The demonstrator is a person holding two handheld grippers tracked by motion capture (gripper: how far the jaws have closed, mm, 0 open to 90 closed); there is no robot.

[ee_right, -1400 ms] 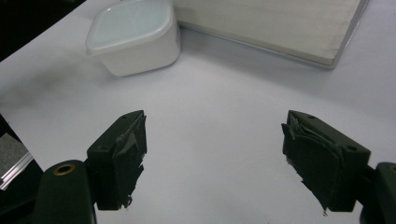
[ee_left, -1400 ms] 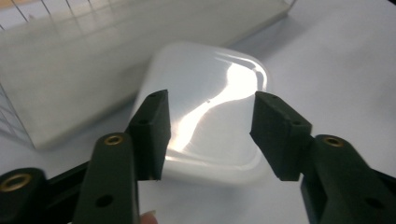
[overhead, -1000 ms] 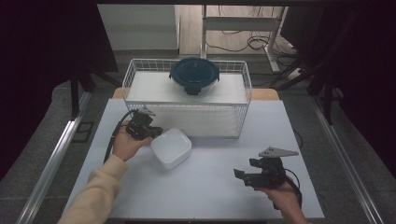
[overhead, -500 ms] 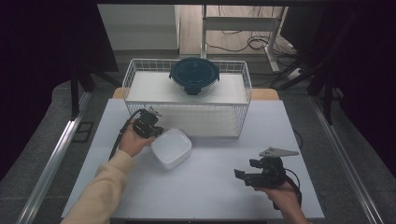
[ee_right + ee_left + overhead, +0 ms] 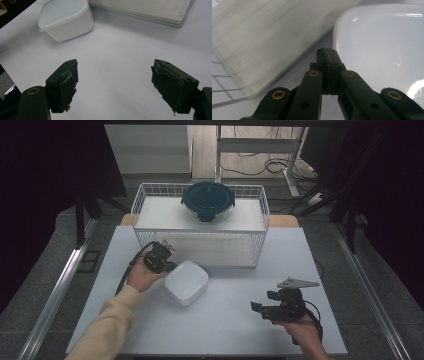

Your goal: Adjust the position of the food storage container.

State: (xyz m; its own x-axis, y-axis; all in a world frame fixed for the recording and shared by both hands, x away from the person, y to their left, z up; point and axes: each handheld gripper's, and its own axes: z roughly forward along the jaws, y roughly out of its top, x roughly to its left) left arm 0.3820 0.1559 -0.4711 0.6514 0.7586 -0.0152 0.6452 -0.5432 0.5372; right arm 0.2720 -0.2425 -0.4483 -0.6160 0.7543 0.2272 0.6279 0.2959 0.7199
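Two claws work this desk [image 5: 235, 320]. At nine o'clock, the left claw [image 5: 167, 266] sits pressed together, empty, beside the white lidded container [image 5: 186, 282] (probably to nudge it). At four o'clock the right claw [image 5: 256, 308] waits, spread wide.

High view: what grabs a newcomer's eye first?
The white wire basket at the far side of the table, with a dark blue round lidded container on top of it. Next, the white lidded tub in front of the basket, with the left gripper, jaws shut, right beside its left edge. The right gripper sits apart near the front right, jaws open over bare tabletop.
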